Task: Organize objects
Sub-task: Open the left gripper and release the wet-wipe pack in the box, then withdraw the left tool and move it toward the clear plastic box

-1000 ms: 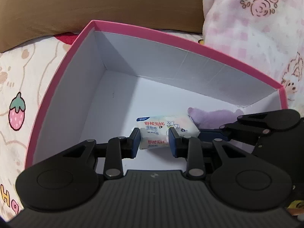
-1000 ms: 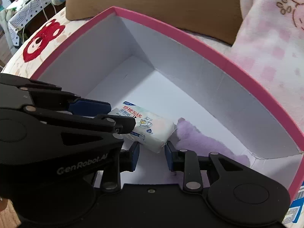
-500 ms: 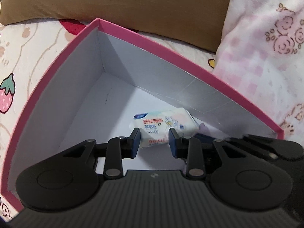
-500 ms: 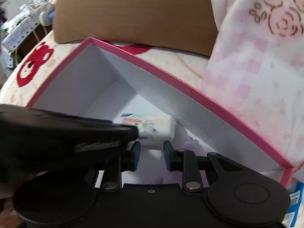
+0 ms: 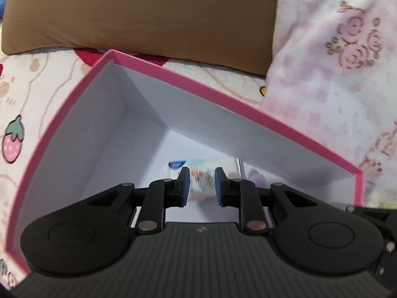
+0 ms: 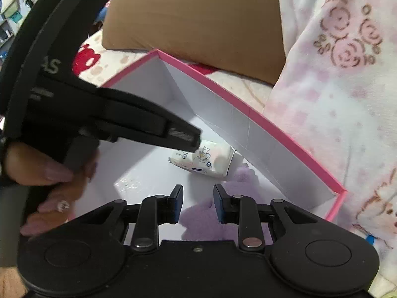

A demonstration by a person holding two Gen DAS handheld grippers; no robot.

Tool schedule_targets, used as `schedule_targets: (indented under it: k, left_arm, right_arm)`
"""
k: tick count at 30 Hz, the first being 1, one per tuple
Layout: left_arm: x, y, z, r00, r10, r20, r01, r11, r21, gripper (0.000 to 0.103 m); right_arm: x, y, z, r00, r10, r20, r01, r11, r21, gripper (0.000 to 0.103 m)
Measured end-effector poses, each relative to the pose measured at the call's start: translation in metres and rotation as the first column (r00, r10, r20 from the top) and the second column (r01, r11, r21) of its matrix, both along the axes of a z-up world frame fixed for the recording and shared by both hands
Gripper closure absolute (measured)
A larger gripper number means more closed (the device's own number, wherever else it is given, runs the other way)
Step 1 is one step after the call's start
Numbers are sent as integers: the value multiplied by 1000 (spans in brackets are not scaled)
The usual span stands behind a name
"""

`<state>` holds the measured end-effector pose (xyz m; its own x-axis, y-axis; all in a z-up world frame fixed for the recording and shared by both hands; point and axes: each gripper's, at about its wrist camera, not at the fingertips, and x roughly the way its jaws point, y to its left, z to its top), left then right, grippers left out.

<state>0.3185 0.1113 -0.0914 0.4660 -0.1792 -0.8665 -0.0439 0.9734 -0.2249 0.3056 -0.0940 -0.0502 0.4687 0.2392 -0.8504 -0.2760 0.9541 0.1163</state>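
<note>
A pink-rimmed box (image 5: 230,101) with white inside walls sits on the bed; it also shows in the right wrist view (image 6: 250,110). A white wet-wipes pack (image 6: 208,160) lies on its floor near the far wall, blurred in the left wrist view (image 5: 202,173). A purple plush thing (image 6: 211,213) lies beside it in the box. My left gripper (image 5: 202,186) is open and empty above the box, the pack beyond its tips. My right gripper (image 6: 197,204) is open and empty above the plush. The left gripper body (image 6: 106,114) crosses the right view.
A brown pillow (image 5: 148,15) lies behind the box. A pink-and-white floral blanket (image 5: 342,69) is heaped on the right. The cartoon-print bedsheet (image 5: 27,92) spreads to the left. A hand (image 6: 47,173) holds the left gripper.
Both grippers have pulled up and back from the box. The wipes pack stays on the box floor, now lower and farther in both views.
</note>
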Motion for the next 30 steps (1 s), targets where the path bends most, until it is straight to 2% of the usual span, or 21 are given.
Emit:
schedule_targets:
  k: [3,6,8,12,14,15,17,19,20,25,30]
  left_arm:
    - [-15,2,15,1000,-7,-17,8,1000,18,77]
    - [-29,5,30,999,-6,-48,7,1000,20,66]
    - [-39,6,40,999,-20,-41,21,999,28,56]
    - [-61,9,63,999,-38,-29,39,998,51,46]
    - [-72,9,76,999,-43,-29,45,998,54,38]
    - [-78,8,83,999,-44,-20,45,997,63,36]
    - [-91,7,96,999,-47,-4,47,995,83,25]
    - [-101,5,108,998,-59,12,57,994,92,20]
    - [-107,4,114,998,-65,19,63,994,91,17]
    - [-131,-2,135,995,-99,12,98,992,78,15]
    - [-149,-5,150,994,-113,1,113,991,77,15]
  right_arm:
    - [-12,-1,11,1000,22,8,-22,1000,9,67]
    - [-23,3,22,999,47,23,-47,999,-7,62]
    - [-32,4,29,997,65,34,-64,998,-9,61]
    - [-52,5,44,994,97,54,-96,995,-24,61]
    - [-64,5,52,991,114,64,-112,993,-36,55]
    - [-69,5,56,990,118,73,-115,992,-43,47]
    - [-78,4,64,989,119,92,-114,992,-51,42]
    - [-86,2,73,987,119,103,-114,992,-52,30]
    - [-90,1,77,987,117,110,-112,992,-53,27]
    - [-112,-7,92,983,123,138,-117,992,-46,22]
    - [-130,-11,102,976,140,166,-136,990,-38,22]
